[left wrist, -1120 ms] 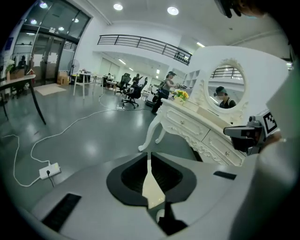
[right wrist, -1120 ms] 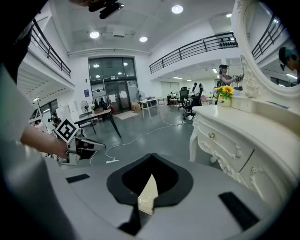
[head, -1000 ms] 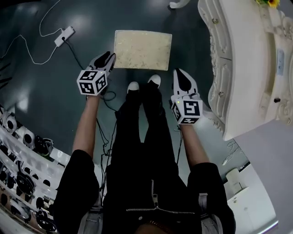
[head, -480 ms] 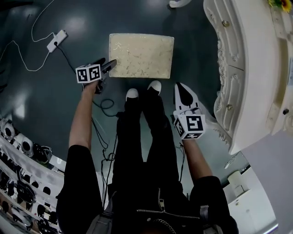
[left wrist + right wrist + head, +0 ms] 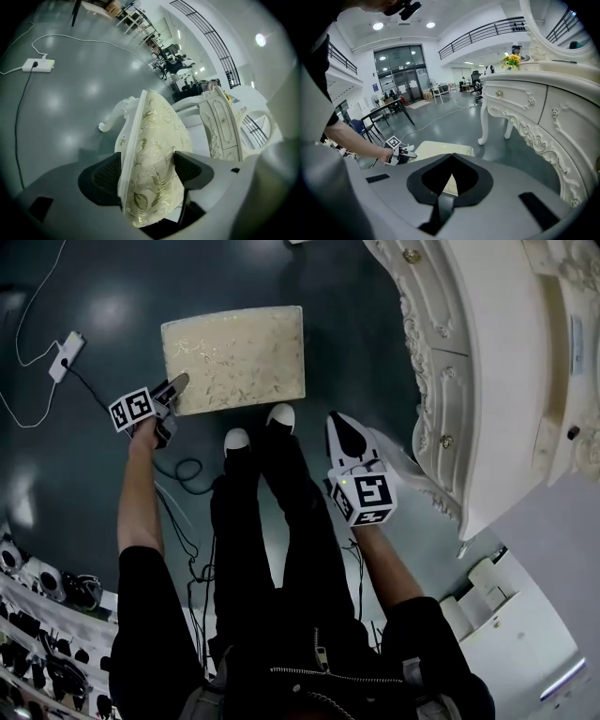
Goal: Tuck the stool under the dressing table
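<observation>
The stool point(image 5: 234, 357) has a cream floral cushion and stands on the dark floor, left of the white carved dressing table point(image 5: 497, 381). My left gripper point(image 5: 176, 382) is at the stool's near left corner. In the left gripper view its jaws point(image 5: 149, 171) are opening, and the seat edge point(image 5: 154, 140) stands between the two black pads. My right gripper point(image 5: 342, 423) hovers between the stool and the table, shut with nothing in it. In the right gripper view its tips point(image 5: 451, 157) meet, with the stool point(image 5: 436, 147) below and the dressing table point(image 5: 534, 98) to the right.
The person's legs and white-toed shoes point(image 5: 272, 418) stand just at the stool's near edge. A white power strip point(image 5: 64, 348) and its cable lie on the floor to the left. Shelves of small items point(image 5: 37, 587) fill the lower left, and a white box point(image 5: 487, 606) sits at the lower right.
My left gripper has dropped to the stool's near left corner, rolled, and opened around the seat edge. The right gripper has sunk a little and stayed shut.
</observation>
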{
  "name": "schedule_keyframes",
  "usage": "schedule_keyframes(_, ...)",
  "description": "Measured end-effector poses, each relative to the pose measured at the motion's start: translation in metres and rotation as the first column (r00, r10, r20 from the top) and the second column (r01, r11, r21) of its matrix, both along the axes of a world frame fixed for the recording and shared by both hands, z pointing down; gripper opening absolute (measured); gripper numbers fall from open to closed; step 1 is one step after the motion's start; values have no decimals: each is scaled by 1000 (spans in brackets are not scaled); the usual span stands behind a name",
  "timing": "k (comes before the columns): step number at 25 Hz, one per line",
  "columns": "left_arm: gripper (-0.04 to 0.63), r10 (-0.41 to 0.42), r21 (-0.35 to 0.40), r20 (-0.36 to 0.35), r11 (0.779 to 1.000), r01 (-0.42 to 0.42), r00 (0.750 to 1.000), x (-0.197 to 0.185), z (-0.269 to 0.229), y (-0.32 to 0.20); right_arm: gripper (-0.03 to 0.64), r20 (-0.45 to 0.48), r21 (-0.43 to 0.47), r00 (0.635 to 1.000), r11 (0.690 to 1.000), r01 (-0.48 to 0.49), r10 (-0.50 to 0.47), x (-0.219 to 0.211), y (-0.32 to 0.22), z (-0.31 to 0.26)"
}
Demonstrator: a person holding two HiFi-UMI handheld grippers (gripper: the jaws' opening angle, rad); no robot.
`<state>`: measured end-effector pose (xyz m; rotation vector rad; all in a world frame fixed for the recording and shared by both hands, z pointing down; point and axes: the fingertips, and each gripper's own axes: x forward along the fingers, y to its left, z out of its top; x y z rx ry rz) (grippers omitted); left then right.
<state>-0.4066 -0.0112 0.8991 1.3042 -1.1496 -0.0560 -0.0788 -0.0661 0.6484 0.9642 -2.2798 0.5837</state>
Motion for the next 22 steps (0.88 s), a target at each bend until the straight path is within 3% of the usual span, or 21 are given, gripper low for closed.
schedule_keyframes(8, 341, -112, -19, -36, 994, 112, 993, -2, 3, 0, 6, -21, -10, 997, 997, -78, 77, 38, 0, 8)
schedule_keyframes(17, 341, -126, -21, -74, 992, 124, 989, 6, 5, -5, 6, -20, -12, 991, 992, -129, 129, 32, 18, 14)
schedule_keyframes(22, 339, -147, -19, -120, 989, 146, 982, 50, 4, -40, 6, -10, -5, 985, 985, -170, 170, 56, 4, 14)
